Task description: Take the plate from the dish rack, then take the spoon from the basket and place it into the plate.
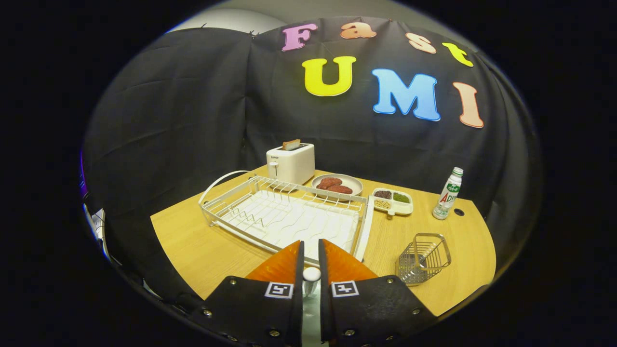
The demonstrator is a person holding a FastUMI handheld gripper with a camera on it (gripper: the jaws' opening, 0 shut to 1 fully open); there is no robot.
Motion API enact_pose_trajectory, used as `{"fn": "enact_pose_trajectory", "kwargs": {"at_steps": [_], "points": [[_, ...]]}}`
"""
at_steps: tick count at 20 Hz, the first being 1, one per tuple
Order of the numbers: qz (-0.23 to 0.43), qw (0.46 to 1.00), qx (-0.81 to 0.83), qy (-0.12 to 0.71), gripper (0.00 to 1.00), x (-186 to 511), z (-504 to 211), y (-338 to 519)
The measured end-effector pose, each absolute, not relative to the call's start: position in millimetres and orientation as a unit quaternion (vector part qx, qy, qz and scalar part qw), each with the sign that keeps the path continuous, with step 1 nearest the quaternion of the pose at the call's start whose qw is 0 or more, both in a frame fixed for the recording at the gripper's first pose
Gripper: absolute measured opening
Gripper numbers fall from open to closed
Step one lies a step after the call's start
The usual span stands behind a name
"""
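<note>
1. As far as the layout shows, the task is well along. Table point(202, 246): wooden, carrying everything listed below.
2. Dish rack point(284, 217): white wire, just ahead of the fingers, with nothing in its slots, so the plate looks already taken out.
3. Toaster point(290, 164): white, beyond the rack, with a slice of bread point(291, 144) standing in its slot.
4. Plate point(355, 182): beyond the rack's far edge, holding reddish-brown food. Whether this is the task's plate I cannot tell.
5. Divided dish point(409, 208): beyond the fingers to the right, three compartments with dark, green and pale contents.
6. Basket point(424, 258): wire, right of the fingers, with nothing inside; the spoon appears removed.
7. Bottle point(448, 193): upright, beyond the basket.
8. Gripper point(311, 243): fingers drawn close, clamping a slim item.
9. Spoon point(311, 274): judged to be that item, its rounded pale end showing between the fingers. Left to do: lay it in the plate.
</note>
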State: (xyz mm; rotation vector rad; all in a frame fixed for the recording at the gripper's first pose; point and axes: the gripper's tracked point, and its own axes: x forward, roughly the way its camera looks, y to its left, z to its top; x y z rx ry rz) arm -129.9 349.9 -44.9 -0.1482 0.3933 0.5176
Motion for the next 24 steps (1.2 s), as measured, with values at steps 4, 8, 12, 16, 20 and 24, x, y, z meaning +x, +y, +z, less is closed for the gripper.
{"fn": "enact_pose_trajectory", "kwargs": {"at_steps": [4,8,12,16,20,24], "points": [[0.235,0.951,-0.073,0.188,0.21,-115,-38,334],[0.207,0.960,-0.079,0.170,0.40,-102,-17,310],[0.150,0.980,-0.056,0.121,0.40,-92,40,263],[0.086,0.993,-0.048,0.059,0.40,-89,110,214],[0.024,0.999,-0.023,0.000,0.71,-84,156,168],[0.031,0.999,0.002,0.024,0.96,-83,137,152]]}}
